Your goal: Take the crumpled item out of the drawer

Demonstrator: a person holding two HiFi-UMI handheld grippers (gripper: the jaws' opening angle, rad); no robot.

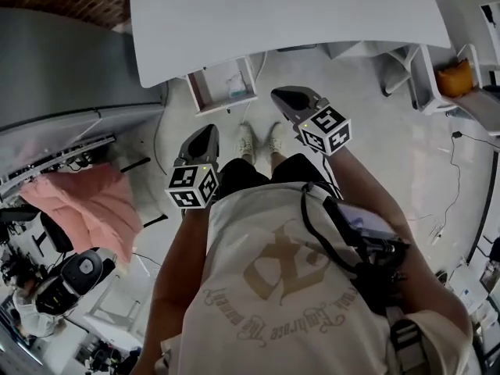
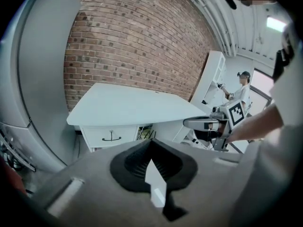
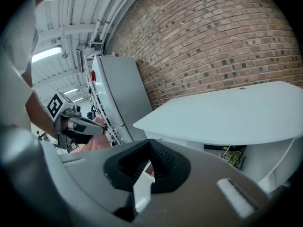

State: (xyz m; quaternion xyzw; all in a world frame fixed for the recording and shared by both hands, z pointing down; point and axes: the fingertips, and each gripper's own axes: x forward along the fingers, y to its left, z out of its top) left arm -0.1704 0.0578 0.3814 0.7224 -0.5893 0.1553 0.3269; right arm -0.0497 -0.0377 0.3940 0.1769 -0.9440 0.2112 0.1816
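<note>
Below the white table (image 1: 281,14), an open white drawer (image 1: 205,92) holds a pale, crumpled item (image 1: 237,87). Both grippers hang in the air in front of the person's body, short of the table. My left gripper (image 1: 208,131) is shut with nothing in it, and its tip points toward the drawer. My right gripper (image 1: 279,94) looks shut and empty, just right of the drawer. In the left gripper view the jaws (image 2: 152,144) meet in front of the table (image 2: 128,105) and the drawer front with its handle (image 2: 111,137). The right gripper (image 3: 149,146) faces the table (image 3: 227,115).
A pink cloth (image 1: 86,201) hangs on a rack at the left, beside a grey cabinet (image 1: 62,69). An orange item (image 1: 455,76) sits on white furniture at the right. Cables (image 1: 453,186) run over the pale floor. The person's shoes (image 1: 262,139) stand just before the drawer.
</note>
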